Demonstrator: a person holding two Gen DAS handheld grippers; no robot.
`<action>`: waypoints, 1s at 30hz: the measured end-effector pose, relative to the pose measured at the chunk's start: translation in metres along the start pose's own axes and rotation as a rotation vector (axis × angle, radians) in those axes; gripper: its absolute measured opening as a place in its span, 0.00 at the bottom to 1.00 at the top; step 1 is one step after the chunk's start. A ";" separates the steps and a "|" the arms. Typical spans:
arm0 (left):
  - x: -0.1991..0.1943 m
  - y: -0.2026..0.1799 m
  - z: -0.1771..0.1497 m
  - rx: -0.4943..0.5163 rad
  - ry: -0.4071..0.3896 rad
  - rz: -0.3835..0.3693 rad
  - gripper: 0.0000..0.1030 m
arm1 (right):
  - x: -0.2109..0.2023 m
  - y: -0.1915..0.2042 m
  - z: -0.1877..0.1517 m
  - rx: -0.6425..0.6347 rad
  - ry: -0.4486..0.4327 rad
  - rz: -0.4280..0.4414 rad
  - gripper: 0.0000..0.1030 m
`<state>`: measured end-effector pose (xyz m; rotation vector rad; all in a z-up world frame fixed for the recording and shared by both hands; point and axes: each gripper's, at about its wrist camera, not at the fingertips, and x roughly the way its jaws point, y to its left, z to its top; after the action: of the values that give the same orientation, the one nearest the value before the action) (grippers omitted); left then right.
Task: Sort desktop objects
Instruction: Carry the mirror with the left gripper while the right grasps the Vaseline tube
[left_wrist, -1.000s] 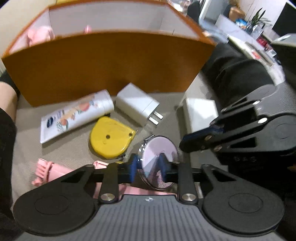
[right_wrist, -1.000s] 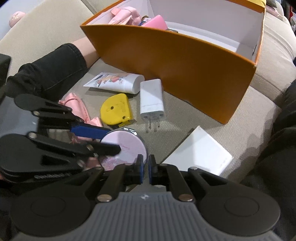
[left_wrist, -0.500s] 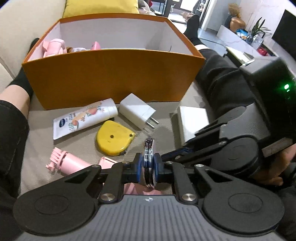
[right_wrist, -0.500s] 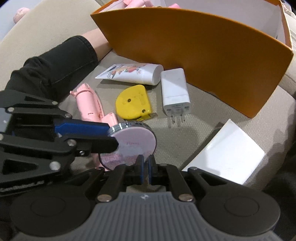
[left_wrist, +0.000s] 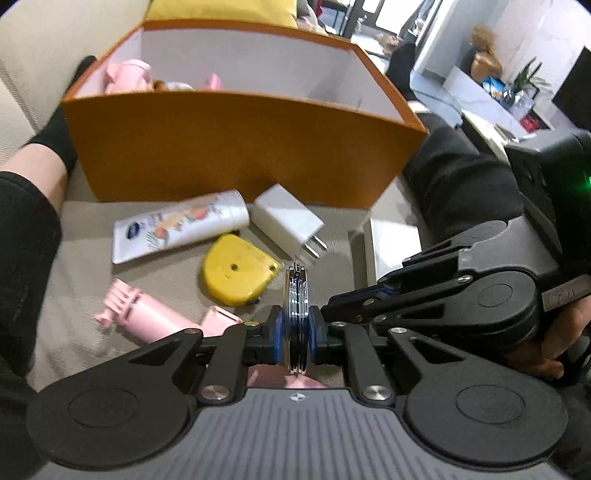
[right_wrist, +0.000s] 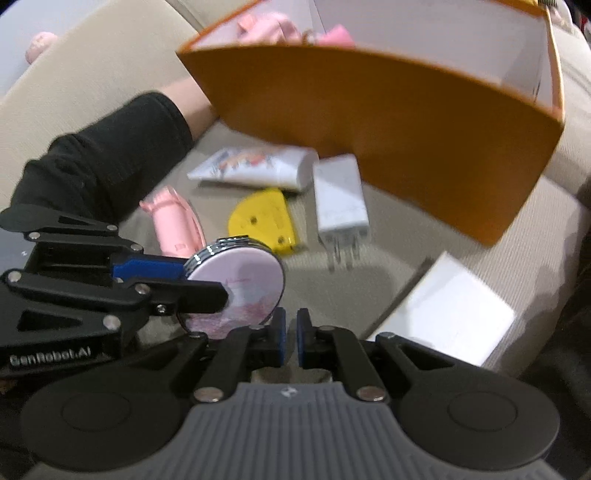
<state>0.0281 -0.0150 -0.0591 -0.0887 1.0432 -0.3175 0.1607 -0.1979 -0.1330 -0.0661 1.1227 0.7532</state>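
1. The left hand-held gripper (left_wrist: 294, 334) is clenched on the round compact mirror (left_wrist: 295, 314), which stands on edge at the lower centre of the left wrist view.
2. The right hand-held gripper (right_wrist: 291, 341) is closed and empty, just right of the mirror.
3. Keep the grasp firm; the thin metal rim can probably slip.
4. Carry it over the near wall of the orange box (left_wrist: 236, 147) in the upper frame before releasing.
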 end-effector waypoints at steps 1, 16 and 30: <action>-0.004 0.002 0.001 -0.010 -0.010 0.002 0.14 | -0.003 0.003 0.003 -0.014 -0.018 0.000 0.08; -0.046 0.074 0.027 -0.135 -0.145 0.210 0.14 | 0.036 0.093 0.074 -0.462 -0.096 -0.098 0.47; -0.055 0.117 0.025 -0.249 -0.188 0.226 0.14 | 0.092 0.129 0.083 -0.761 -0.014 -0.306 0.40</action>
<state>0.0496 0.1106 -0.0266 -0.2186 0.8919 0.0269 0.1720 -0.0199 -0.1310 -0.8529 0.7349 0.8623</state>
